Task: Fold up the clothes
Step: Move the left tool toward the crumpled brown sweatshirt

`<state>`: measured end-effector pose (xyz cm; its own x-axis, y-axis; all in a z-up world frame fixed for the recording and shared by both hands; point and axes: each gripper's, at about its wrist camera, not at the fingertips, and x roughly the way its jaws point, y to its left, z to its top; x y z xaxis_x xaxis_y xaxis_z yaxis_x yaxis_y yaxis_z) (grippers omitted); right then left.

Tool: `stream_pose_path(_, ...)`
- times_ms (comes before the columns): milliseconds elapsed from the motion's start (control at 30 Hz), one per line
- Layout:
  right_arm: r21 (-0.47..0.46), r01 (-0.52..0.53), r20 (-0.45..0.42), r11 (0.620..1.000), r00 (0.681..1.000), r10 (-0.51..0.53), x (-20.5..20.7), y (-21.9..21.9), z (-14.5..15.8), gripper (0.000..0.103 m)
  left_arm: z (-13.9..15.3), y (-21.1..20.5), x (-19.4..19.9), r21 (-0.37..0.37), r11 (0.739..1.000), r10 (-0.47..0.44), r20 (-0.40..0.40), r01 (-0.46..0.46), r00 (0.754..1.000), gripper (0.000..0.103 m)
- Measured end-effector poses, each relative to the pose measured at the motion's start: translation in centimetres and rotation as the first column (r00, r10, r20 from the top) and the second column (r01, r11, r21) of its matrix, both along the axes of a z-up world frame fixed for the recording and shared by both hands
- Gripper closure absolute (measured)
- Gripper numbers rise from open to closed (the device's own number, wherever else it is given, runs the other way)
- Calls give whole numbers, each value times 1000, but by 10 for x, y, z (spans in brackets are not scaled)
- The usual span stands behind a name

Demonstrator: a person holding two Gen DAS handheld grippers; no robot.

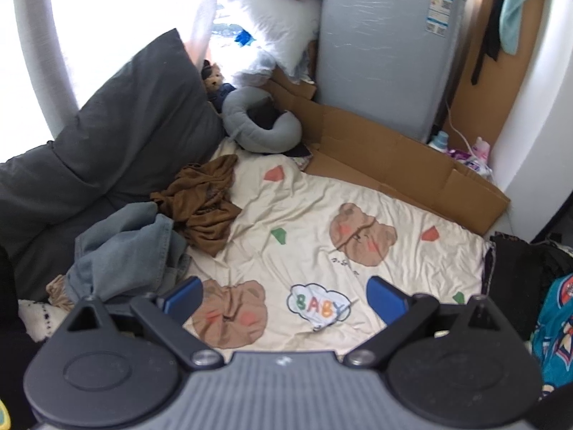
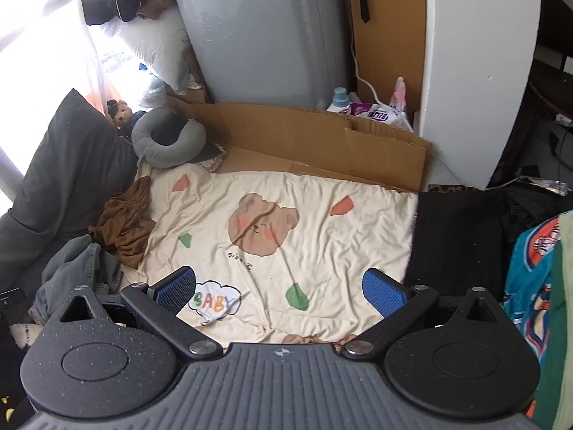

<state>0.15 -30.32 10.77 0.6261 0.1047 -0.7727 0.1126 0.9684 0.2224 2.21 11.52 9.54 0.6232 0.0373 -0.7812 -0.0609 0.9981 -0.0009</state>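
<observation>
Left wrist view: brown garment (image 1: 206,200) and jeans (image 1: 129,251) lie crumpled.

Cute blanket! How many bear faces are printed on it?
3: one bear face mid-blanket, one near the left gripper, and a sliver at the right gripper's base. Folds may hide more.

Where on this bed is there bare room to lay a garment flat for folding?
The middle of the cream bear sheet is bare, from the cardboard at the far edge down to both open grippers. The left edge is crowded: brown garment and blue jeans lie bunched against the dark cushion. Black fabric borders the right.
</observation>
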Motion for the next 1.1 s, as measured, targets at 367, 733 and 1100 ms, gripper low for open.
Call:
stream_pose_path(367, 6, -15, -24, 1000, 1000, 15, 43, 2, -31, 1, -1, 36, 43, -20, 1000, 25, 30, -24, 999, 4)
stream_pose_path(733, -37, 0, -11, 999, 1000, -1, 90, 4, -56, 1, -32, 58, 91, -66, 997, 47, 32, -45, 998, 4)
stream_pose_path(1100, -45, -22, 6, 999, 1000, 22, 131, 11, -90, 1, -69, 77, 126, -97, 993, 79, 42, -75, 996, 4)
